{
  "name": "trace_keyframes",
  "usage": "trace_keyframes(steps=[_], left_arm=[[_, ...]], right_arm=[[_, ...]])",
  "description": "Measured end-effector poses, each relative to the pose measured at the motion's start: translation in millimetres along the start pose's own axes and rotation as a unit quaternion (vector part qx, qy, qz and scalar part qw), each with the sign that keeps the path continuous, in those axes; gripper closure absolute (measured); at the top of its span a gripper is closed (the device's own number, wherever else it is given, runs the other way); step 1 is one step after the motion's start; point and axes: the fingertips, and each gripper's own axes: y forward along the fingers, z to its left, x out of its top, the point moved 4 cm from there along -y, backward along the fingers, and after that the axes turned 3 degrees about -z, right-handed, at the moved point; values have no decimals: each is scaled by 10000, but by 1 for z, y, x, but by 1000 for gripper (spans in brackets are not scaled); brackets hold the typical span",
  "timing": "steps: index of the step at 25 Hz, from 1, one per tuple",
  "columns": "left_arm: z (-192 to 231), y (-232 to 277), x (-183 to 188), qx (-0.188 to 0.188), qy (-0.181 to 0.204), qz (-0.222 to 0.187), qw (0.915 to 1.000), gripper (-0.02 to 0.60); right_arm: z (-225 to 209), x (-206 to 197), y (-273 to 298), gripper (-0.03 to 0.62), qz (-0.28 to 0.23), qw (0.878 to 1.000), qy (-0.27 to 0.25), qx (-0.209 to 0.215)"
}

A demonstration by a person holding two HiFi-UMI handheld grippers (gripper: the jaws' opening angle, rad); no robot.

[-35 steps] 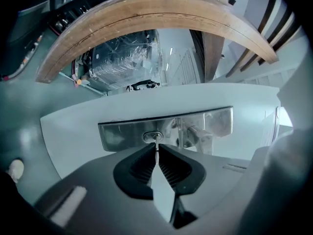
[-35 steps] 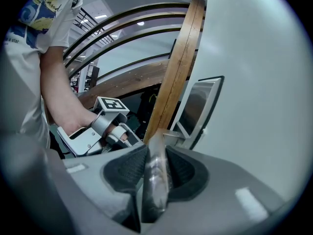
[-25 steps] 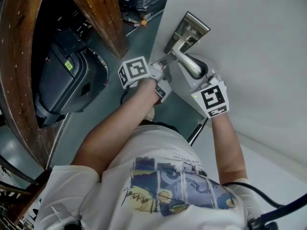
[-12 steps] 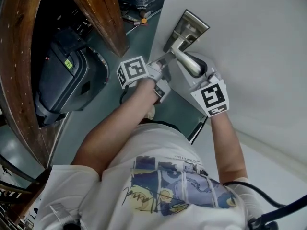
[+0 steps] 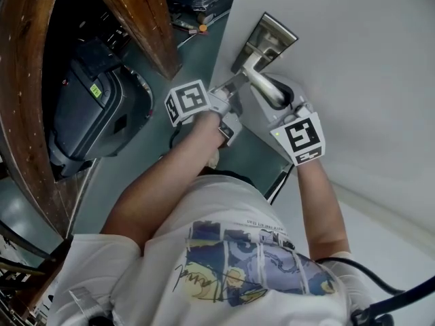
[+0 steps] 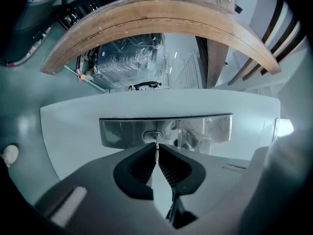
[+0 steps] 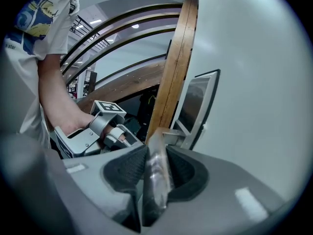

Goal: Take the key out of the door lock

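Sticking from keyhole: key [image 6: 156,139], in the steel lock plate [image 6: 122,131] on the white door [image 5: 353,60].
My left gripper [image 6: 157,150]: jaws pinched on key.
My right gripper [image 7: 157,153]: clamped on lever handle [image 7: 155,180], just beside key.
Around: I see wooden arch [image 6: 156,13], dark case [image 5: 88,114] on floor [image 5: 112,185].

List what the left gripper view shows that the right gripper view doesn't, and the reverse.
Left gripper view only: the key sitting in the keyhole, with the left gripper shut on it. Right gripper view only: the right gripper clamped on the door handle, plus the person's forearm and printed shirt. Both: the metal lock plate on the white door, and the curved wooden beam.
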Motion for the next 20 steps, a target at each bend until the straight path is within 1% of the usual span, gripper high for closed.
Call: trace_keyframes(steps=[2,3,5,7,9,11,13,16,19,20], left_arm=[[0,-10,-4,-6,-151,-1,9999,558],[2,-24,-9,14,-184,17,9998,558],[9,-57,-18,98,-81,46,9999,558],[13,-76,-16,93,103,-4,9999,558],[8,-81,-9,44,233,-44,9997,558],[2,-85,-4,5,266,14,9996,558],[-2,-91,-6,-23,265,132,9996,558],[-11,-99,-8,-115,366,342,9987,558],[-18,-103,-8,-239,324,495,9980,558],[-18,-105,-7,-258,383,540,9975,558]], right_arm=[[0,-1,0,480,9,10000,42,-1],[0,-1,-1,480,14,10000,66,-9],[-6,-1,-1,480,23,10000,51,-46],[-15,-3,-2,480,79,9998,0,-173],[-27,-5,-1,480,135,9996,7,-260],[-38,-7,2,480,162,9994,50,-290],[-45,-8,5,480,192,9993,89,-295],[-53,-11,8,480,212,9991,128,-347],[-56,-16,10,477,224,9987,168,-421],[-57,-17,10,476,224,9986,179,-454]])
